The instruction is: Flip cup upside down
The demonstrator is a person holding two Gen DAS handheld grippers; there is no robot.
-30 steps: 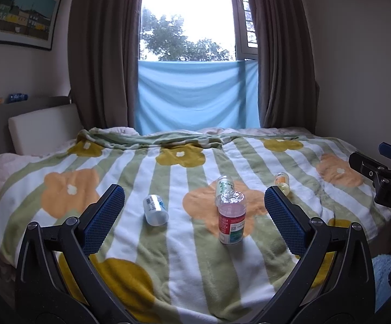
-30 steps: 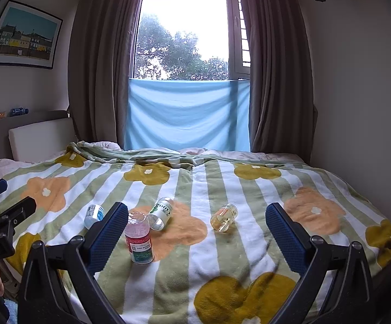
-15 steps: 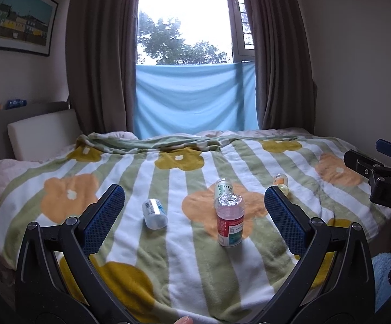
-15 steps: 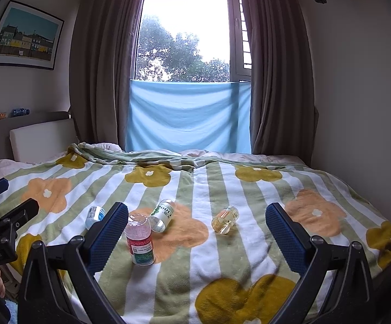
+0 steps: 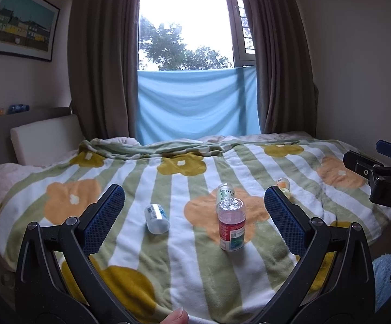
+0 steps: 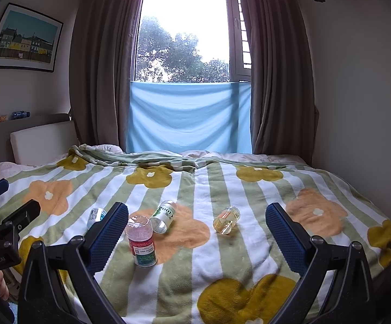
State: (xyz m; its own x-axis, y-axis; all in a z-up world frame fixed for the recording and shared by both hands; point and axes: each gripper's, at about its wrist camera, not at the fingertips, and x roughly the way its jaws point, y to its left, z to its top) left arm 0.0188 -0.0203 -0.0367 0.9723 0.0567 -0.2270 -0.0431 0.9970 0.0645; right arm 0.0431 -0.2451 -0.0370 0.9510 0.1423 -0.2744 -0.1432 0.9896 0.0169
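The left gripper (image 5: 194, 217) is held with its blue-padded fingers (image 5: 104, 217) spread wide apart and nothing between them; it is poised above the near edge of the bed, clear of the blanket (image 5: 173, 264). The right gripper (image 6: 196, 232) is likewise spread wide and empty, raised over the same near edge further right.

Framed between the left gripper's fingers, a red-labelled cup (image 5: 231, 225) is seen standing on end on the blanket, its crinkled clear end uppermost; whether that end is the mouth or the base cannot be told. In the right wrist view the same cup (image 6: 141, 240) is found just right of the left finger. A green-labelled cup (image 5: 225, 192) lies on its side just behind it; contact between the two cannot be told. A blue-labelled cup (image 5: 156, 218) lies tipped over to the left, apart from the others, and a yellowish cup (image 6: 226, 220) lies on its side further right, well apart.

Bare blanket is left open around the standing cup on its near and right sides. The far edge of the bed is met by a blue cloth (image 6: 188, 117) hung below the window, and a wall closes the right side.
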